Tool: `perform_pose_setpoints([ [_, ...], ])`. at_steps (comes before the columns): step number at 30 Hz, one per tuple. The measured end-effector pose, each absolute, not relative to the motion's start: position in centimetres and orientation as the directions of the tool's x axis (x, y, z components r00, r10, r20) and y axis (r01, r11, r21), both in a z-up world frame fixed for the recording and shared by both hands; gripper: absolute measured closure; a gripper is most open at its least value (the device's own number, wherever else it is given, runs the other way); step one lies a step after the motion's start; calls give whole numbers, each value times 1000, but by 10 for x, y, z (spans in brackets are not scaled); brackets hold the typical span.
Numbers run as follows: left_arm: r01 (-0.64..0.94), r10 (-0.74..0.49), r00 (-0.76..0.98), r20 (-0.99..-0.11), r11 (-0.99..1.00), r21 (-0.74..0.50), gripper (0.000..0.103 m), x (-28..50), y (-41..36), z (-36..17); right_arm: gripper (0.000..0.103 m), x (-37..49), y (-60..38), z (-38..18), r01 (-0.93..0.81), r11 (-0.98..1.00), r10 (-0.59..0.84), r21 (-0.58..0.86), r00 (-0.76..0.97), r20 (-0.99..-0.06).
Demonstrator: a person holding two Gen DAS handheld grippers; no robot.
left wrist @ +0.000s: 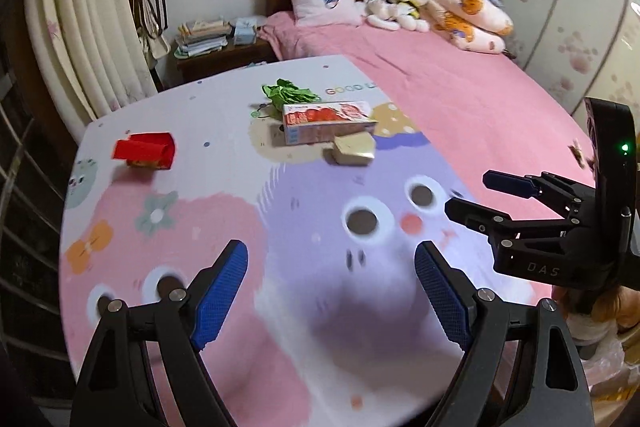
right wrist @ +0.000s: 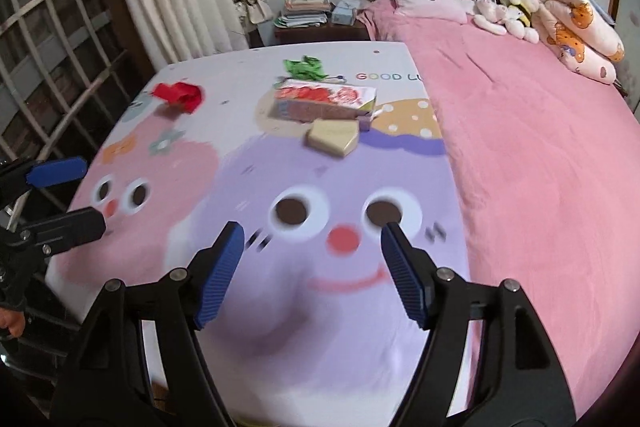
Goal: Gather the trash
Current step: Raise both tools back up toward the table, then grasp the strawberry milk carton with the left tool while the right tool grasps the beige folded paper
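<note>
Nearest, the black left gripper with blue pads (left wrist: 332, 291) and its twin, the right gripper (right wrist: 312, 273), both hang released and empty over a cartoon-printed mat (right wrist: 320, 347) (spread on a pink bed (right wrist: 540, 147)). Farther off lies the trash — a tan cardboard box (right wrist: 332, 138) touching a long strawberry-printed carton (right wrist: 324, 101), a crumpled green wrapper (right wrist: 305, 67) behind, a red paper packet (right wrist: 178, 95) well left.

Red crumpled box (left wrist: 146, 150), lying on side, at 10 o'clock on cartoon mat (left wrist: 208, 227). Green crumpled wrapper (left wrist: 289, 93) at 12 o'clock. Long strawberry-print carton (left wrist: 329, 122) lying flat, touching wrapper's near edge. Small beige box (left wrist: 354, 149), tilted, just beside carton at 5 o'clock.
</note>
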State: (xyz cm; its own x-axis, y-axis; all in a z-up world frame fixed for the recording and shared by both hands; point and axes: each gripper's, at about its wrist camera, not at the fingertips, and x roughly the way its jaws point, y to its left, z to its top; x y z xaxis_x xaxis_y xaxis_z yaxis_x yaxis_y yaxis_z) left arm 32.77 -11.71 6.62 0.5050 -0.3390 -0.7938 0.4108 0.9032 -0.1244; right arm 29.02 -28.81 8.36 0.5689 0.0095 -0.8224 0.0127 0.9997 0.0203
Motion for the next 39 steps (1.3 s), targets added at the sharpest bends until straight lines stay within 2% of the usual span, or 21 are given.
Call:
perform_pose_setpoints([
  [4, 358, -304, 491, -816, 925, -129, 17, 404, -137, 25, 32, 359, -308, 42, 4, 1000, 4, 7, 547, -837],
  [7, 312, -275, 470, -839, 941, -134, 21, 451, -142, -8, 31, 400, -310, 9, -9, 1000, 15, 12, 519, -855],
  [18, 277, -240, 444, -863, 953, -123, 22, 531, -149, -74, 27, 462, -291, -54, 14, 999, -37, -35, 499, -866],
  [25, 272, -247, 441, -863, 953, -134, 22, 544, -147, -83, 26, 481, -276, -63, -11, 994, -85, -105, 508, -857],
  [27, 278, -255, 440, -861, 951, -140, 22, 546, -150, -82, 32, 481, -277, -62, -9, 994, -87, -107, 516, -852],
  [28, 282, -262, 437, -861, 948, -145, 22, 548, -151, -82, 40, 482, -278, -62, -6, 994, -88, -107, 521, -849],
  [29, 288, -270, 435, -859, 946, -151, 22, 549, -154, -81, 43, 482, -280, -61, -6, 995, -86, -104, 519, -850],
  [39, 374, -327, 418, -847, 912, -167, 22, 537, -185, -55, 43, 451, -323, -44, 8, 998, -55, -59, 505, -861],
])
